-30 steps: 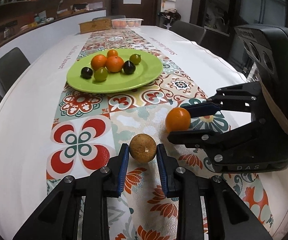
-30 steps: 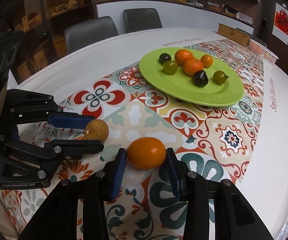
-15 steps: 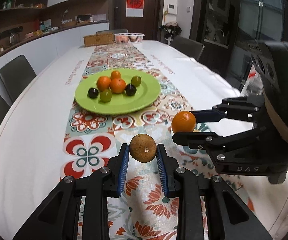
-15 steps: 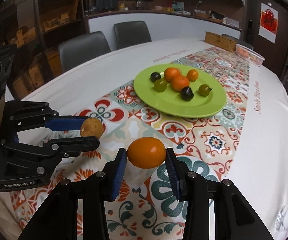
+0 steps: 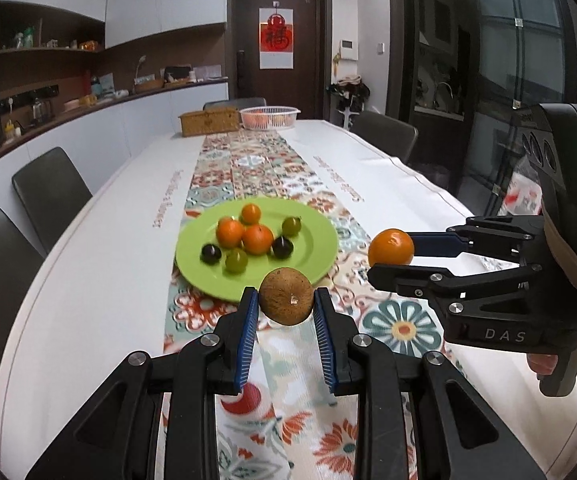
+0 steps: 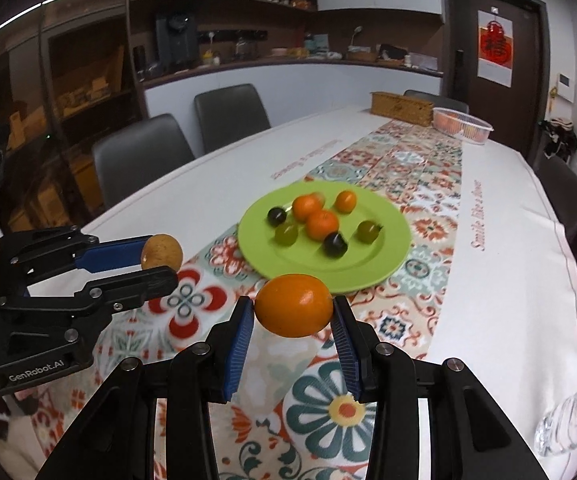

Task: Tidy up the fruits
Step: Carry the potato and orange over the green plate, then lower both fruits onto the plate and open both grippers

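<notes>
My left gripper (image 5: 286, 308) is shut on a round brown fruit (image 5: 286, 295) and holds it in the air above the patterned runner, short of the green plate (image 5: 316, 240). My right gripper (image 6: 293, 320) is shut on an orange (image 6: 294, 305), also lifted; it shows to the right in the left wrist view (image 5: 391, 247). The green plate (image 6: 388, 248) carries three small oranges (image 5: 257, 239), two green fruits (image 5: 236, 261) and two dark fruits (image 5: 210, 254). The left gripper with the brown fruit (image 6: 162, 251) shows at the left of the right wrist view.
A long white table (image 5: 88, 264) has a tiled runner (image 5: 248, 160) down its middle. A wicker box (image 5: 209, 121) and a white basket of fruit (image 5: 269, 117) stand at the far end. Grey chairs (image 5: 50, 196) line the sides. A clear bottle (image 6: 572, 420) lies near right.
Both grippers have lifted their fruits off the table, and both views now look more level across the table. The plate's fruits have not moved.
</notes>
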Demonstrator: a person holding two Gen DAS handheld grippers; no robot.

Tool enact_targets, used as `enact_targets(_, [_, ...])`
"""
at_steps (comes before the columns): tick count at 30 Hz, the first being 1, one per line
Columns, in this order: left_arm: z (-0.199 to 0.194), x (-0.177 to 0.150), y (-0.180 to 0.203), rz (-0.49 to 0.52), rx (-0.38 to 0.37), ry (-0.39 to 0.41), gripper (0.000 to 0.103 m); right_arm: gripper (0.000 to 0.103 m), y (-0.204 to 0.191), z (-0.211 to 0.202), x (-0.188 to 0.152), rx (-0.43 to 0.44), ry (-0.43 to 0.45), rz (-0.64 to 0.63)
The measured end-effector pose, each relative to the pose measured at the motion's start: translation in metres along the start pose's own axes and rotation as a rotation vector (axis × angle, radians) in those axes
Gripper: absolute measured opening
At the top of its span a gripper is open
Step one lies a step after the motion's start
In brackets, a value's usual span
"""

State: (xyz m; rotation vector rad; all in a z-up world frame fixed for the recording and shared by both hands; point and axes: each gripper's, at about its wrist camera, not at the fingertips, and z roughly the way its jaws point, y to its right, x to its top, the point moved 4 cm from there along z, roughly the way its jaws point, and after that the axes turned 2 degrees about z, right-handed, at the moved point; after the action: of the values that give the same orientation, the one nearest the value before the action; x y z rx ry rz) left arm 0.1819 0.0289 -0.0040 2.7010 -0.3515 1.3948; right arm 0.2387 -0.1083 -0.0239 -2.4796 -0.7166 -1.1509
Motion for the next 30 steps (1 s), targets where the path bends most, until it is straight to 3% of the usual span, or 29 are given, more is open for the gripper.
enact_targets(13, [0.026,0.034,-0.002,-0.015,0.041,0.023,0.028,0.041,0.028,0.005,0.035,-0.075,0.065,0.000])
enact_targets(30, [0.097,0.034,-0.018,-0.124,0.059,-0.083,0.028,0.041,0.069,0.070,0.049,-0.070,-0.019,0.053])
